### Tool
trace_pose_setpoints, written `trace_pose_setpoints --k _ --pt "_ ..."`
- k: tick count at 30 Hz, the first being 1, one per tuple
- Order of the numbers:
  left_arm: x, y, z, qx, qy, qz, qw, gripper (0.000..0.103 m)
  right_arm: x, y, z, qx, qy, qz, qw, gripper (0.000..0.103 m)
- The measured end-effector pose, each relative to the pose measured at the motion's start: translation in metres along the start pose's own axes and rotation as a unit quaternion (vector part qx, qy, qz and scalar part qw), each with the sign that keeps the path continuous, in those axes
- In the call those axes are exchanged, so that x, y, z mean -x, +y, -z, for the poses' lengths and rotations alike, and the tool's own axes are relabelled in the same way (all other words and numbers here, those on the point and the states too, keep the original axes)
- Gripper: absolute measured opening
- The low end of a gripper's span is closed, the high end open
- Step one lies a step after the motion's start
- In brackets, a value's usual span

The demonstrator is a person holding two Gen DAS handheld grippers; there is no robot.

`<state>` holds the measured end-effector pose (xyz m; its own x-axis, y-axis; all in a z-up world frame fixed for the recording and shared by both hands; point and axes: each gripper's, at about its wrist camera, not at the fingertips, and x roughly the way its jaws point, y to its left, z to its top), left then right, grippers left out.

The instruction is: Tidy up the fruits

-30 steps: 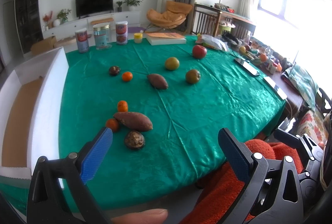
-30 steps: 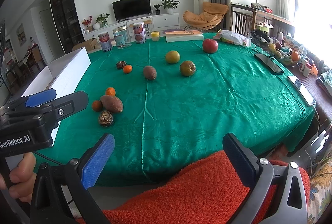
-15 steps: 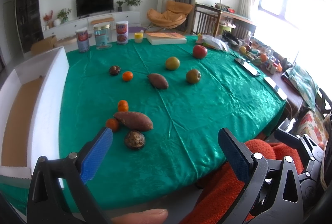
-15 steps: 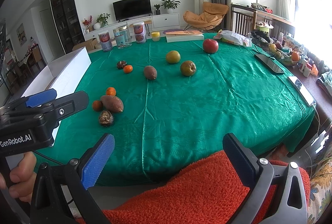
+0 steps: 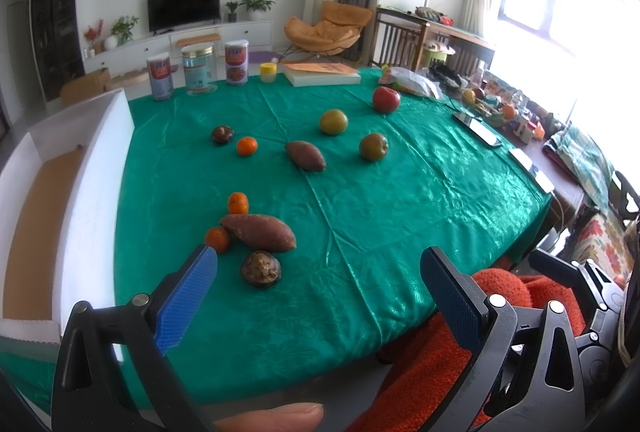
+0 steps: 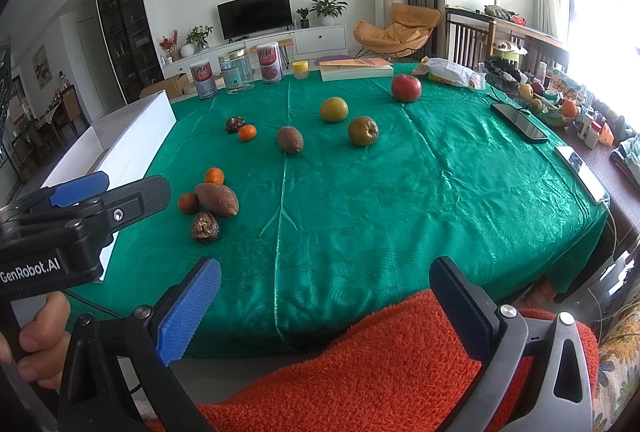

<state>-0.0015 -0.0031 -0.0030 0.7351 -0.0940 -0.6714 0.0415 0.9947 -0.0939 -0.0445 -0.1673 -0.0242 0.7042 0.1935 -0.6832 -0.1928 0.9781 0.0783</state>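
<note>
Fruit lies scattered on a green tablecloth (image 5: 420,200). Near me are a large sweet potato (image 5: 258,232), two small oranges (image 5: 238,203) (image 5: 217,239) and a dark wrinkled fruit (image 5: 260,269). Farther off are a smaller sweet potato (image 5: 305,156), an orange (image 5: 247,146), a dark fruit (image 5: 222,134), two green-brown fruits (image 5: 333,121) (image 5: 373,147) and a red apple (image 5: 386,99). My left gripper (image 5: 320,272) is open and empty at the near table edge. My right gripper (image 6: 326,284) is open and empty above the near edge; the same fruits show in its view, such as the apple (image 6: 406,87).
A white box (image 5: 96,168) with a brown floor stands at the table's left. Three cans (image 5: 199,70), a yellow cup (image 5: 268,72) and a book (image 5: 322,73) line the far edge. Phones (image 5: 476,128) lie at the right edge. An orange cloth (image 6: 380,372) is in front.
</note>
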Motion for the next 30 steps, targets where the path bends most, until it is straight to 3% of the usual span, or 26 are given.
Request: trace_pose_setpoints --k 30 --pt "-0.001 0.0017 0.0007 0.001 0.0 0.001 1.0 0.102 0.0001 0.0004 0.0001 0.0 0.0 0.0 1.0 0.103"
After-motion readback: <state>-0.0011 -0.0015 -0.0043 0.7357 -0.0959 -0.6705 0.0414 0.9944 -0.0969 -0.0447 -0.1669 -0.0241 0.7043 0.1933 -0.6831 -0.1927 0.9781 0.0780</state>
